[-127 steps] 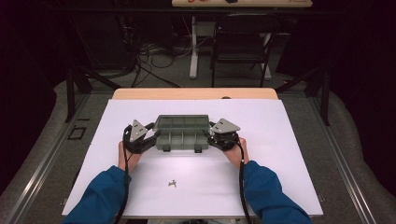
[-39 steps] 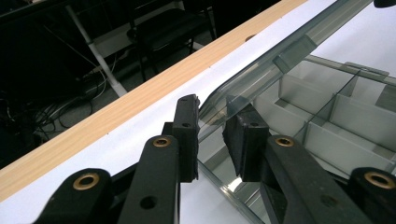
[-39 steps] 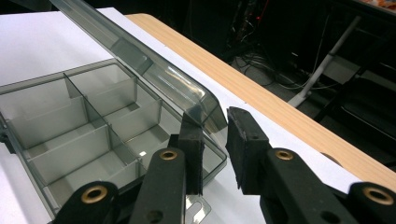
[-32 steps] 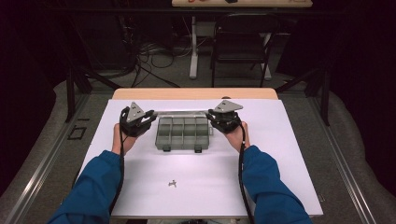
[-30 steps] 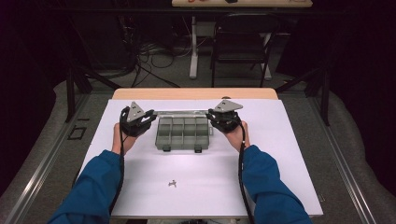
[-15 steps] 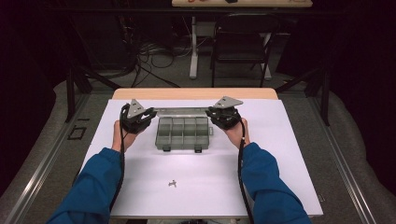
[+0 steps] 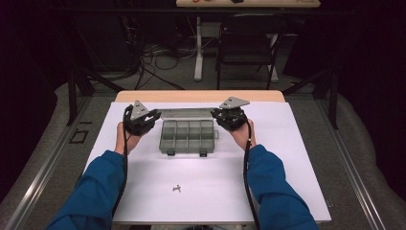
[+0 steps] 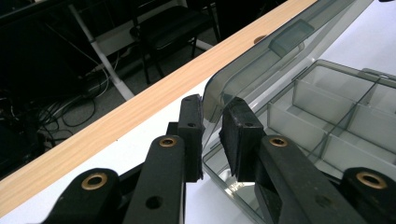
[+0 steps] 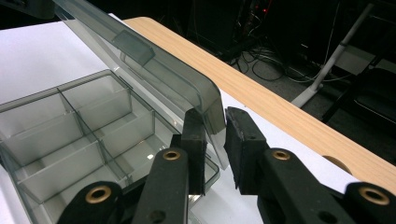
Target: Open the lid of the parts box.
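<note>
Box: a smoky clear plastic compartment box (image 7: 187, 137) sits on the white sheet (image 7: 287, 143) toward the table's far side, between the two hands; its base is divided into small cells that look empty, though the tinted walls make that hard to confirm.
Lid: the lid (image 7: 184, 113) stands swung up and back past the far edge of the base; in the high view it is only a thin pale strip, so its tilt is hard to judge there; in the left gripper view (image 8: 280, 51) its far end runs off the top edge.
Left gripper: the left gripper (image 7: 143, 120) is at the box's left end; in the left gripper view (image 8: 212, 135) the lid's corner edge lies in the narrow gap between the jaws, which are nearly closed; whether both pads actually press the plastic I cannot tell (a sliver of gap seems to show beside one pad).
Right gripper: the right gripper (image 7: 230, 117) is at the right end; in the right gripper view (image 9: 215, 149) the lid's other corner (image 9: 205, 100) sits between nearly closed jaws, the left pad against it, the right one seemingly just clear.
Small part: a tiny metal item (image 7: 177, 189) lies alone on the sheet near the person, too small to identify.
Table edge: a wooden strip (image 7: 201, 96) shows beyond the sheet.
</note>
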`<state>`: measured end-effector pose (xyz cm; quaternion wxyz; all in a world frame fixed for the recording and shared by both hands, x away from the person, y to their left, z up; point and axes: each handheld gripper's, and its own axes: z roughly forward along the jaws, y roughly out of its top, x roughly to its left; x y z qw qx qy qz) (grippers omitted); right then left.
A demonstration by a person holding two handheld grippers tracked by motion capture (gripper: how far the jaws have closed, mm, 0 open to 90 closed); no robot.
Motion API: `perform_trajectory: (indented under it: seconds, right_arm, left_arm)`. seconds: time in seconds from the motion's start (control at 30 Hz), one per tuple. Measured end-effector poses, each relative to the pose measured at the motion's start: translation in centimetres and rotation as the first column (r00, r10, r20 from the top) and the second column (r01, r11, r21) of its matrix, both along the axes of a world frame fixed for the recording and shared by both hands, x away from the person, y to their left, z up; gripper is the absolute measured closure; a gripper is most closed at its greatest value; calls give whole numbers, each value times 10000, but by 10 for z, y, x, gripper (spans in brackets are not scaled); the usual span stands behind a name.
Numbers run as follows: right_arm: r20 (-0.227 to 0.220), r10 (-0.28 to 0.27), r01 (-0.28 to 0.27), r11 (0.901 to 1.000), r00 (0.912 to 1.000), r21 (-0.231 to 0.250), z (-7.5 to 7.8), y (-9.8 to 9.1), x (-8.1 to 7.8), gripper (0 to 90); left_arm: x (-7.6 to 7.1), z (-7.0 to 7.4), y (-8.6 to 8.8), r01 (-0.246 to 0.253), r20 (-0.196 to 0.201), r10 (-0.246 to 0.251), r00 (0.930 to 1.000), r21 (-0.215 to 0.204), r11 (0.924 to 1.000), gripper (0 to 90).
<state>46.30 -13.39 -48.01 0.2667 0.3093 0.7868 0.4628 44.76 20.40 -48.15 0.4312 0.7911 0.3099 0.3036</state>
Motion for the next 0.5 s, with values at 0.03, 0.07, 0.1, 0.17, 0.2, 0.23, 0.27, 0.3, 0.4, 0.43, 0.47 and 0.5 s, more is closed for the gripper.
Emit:
perform_trajectory:
  seconds: [0.03, 0.07, 0.1, 0.17, 0.2, 0.23, 0.27, 0.3, 0.4, 0.43, 0.47, 0.5]
  right_arm:
    - [14, -4, 4, 10000, 10000, -1, 0, 0, 1, 779]
    - [-30, -16, 16, 10000, 10000, 42, 0, 0, 1, 779]
    - [-51, -50, 50, 10000, 10000, 28, 1, 0, 1, 780]
    - [-19, -83, 83, 10000, 10000, -9, 1, 0, 2, 787]
    - [-26, -101, 101, 9999, 9999, -22, 1, 1, 2, 789]
    - [-44, -133, 133, 9999, 9999, -41, 1, 1, 3, 791]
    - [-10, -146, 145, 9999, 9999, -72, 2, 1, 4, 794]
    - [-2, -164, 164, 9998, 9999, -57, 2, 1, 4, 795]
    - [44, -228, 228, 9997, 9997, -45, 2, 2, 6, 799]
    - [37, -229, 229, 9997, 9997, -53, 2, 2, 6, 800]
    - [26, -252, 252, 9997, 9997, -54, 2, 2, 6, 801]
    - [43, -264, 264, 9996, 9996, -72, 2, 2, 6, 802]
  left_arm:
    - [1, 1, 0, -7, -19, 7, 10000, 55, 10000, 783]
    - [2, 1, 0, -10, -27, 10, 10000, 62, 10000, 783]
    - [2, 2, 0, -11, -45, 11, 10000, 65, 10000, 783]
    - [3, 2, 0, -9, -57, 10, 10000, 102, 9999, 784]
    - [3, 3, 0, -1, -42, 2, 10000, 130, 9999, 785]
    - [3, 3, 0, -1, -50, 1, 10000, 150, 9999, 786]
    - [4, 3, -1, -15, -58, 16, 10000, 127, 9999, 786]
    - [4, 3, -1, -30, -44, 31, 10000, 78, 10000, 787]
    - [6, 3, 0, -22, -78, 22, 10000, 34, 10000, 787]
    - [6, 3, 0, -35, -80, 36, 10000, 28, 10000, 787]
    - [6, 3, 0, -23, -82, 23, 10000, 47, 10000, 787]
    - [7, 3, -1, -40, -56, 41, 10000, 57, 10000, 788]
